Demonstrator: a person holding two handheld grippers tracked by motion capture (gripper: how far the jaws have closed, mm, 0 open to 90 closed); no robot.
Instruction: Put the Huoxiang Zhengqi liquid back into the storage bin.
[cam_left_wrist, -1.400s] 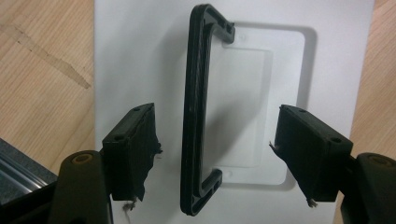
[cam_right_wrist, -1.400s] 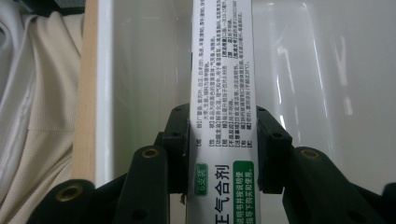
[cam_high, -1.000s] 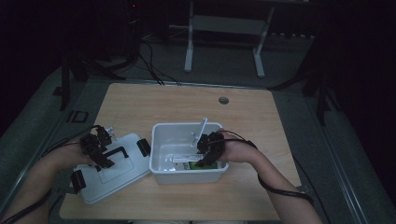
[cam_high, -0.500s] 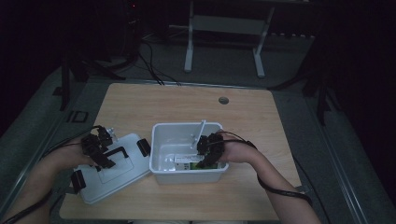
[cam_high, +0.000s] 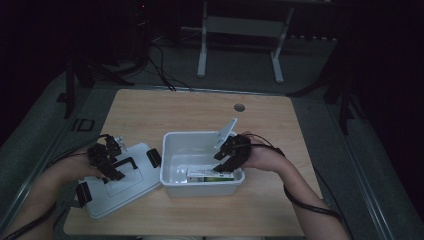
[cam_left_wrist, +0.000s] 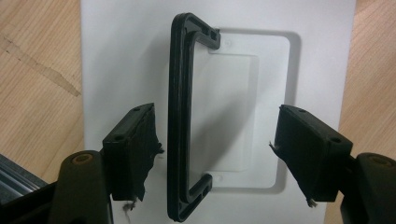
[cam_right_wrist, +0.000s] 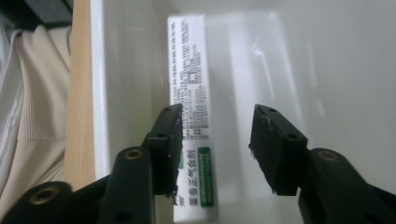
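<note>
Hovering just above the white box (cam_high: 172, 150), the right gripper (cam_high: 226, 162) has its jaws apart and nothing pressed between them; they have just been opening, and the green-and-white carton (cam_high: 210, 175) lies flat on the floor of the box, along the wall nearest the person, so the carton seems already set down and let go. In the right gripper view the carton (cam_right_wrist: 189, 93) runs lengthwise beside the left jaw, apart from the pads; it probably sits by that wall to leave the rest of the box free. The box stands near the front edge of the bench (cam_high: 175, 107), about at its middle; a white flap (cam_high: 226, 133) rises tilted at the far right corner of the box. The lid (cam_high: 132, 187) rests flat on the bench at the front left corner, just beside the box; the left gripper (cam_high: 107, 161) waits over it, released, with the black handle (cam_left_wrist: 180, 121) between its jaws but not clamped; likely it stays ready there to lift the lid back onto the box.
</note>
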